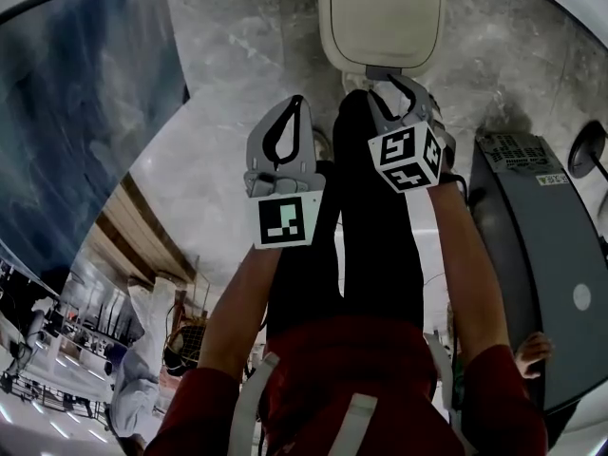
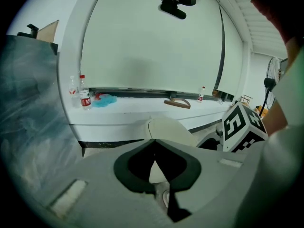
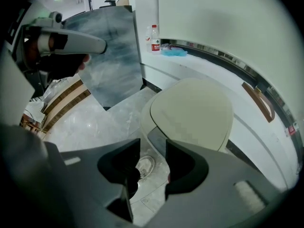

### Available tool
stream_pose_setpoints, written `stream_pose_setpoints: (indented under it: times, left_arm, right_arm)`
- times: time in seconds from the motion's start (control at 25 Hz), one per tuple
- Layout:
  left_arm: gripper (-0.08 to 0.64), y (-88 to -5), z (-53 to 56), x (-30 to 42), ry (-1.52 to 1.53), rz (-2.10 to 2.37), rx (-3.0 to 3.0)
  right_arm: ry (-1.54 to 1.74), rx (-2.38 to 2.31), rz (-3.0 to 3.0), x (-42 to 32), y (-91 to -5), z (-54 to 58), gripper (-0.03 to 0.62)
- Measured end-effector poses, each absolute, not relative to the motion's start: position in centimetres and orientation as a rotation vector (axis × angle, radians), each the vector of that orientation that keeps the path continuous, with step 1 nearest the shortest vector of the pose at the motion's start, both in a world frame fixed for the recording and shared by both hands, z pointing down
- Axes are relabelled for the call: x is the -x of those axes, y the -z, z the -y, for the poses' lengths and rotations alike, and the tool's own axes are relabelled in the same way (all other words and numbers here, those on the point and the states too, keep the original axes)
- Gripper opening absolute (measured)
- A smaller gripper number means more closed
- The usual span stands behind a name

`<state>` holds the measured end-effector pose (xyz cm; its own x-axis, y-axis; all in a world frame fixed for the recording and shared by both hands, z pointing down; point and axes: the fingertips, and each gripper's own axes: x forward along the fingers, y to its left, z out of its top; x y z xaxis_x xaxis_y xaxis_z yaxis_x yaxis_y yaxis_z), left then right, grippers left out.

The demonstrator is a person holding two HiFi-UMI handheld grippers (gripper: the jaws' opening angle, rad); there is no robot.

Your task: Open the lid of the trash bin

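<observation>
On the gray floor [image 1: 228, 93] before my legs stands the trash bin [image 3: 144, 120], its cream lid [image 1: 380, 12] down. My right hand-held gripper [image 1: 397, 85] hangs by the lid, spread wide, empty. My left hand-held gripper [image 1: 296, 104] is clenched, empty.

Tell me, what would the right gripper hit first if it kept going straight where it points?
Probably the front edge of the trash bin, just under its closed lid. Depth is unclear: the open right gripper might slip past to the floor.
</observation>
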<state>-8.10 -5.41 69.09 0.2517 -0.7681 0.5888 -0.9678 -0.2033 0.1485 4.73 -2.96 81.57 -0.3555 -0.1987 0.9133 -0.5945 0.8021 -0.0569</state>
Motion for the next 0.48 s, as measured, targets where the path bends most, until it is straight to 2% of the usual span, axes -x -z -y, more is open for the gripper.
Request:
stream_pose_setpoints:
  times: [0.48]
  left_arm:
    - [0.005,-69.7,5.1,7.8,-0.556,1.578,-2.028]
  right_arm:
    - [-0.477,-0.584,1.915,-4.9,-82.8,2.4,0.172]
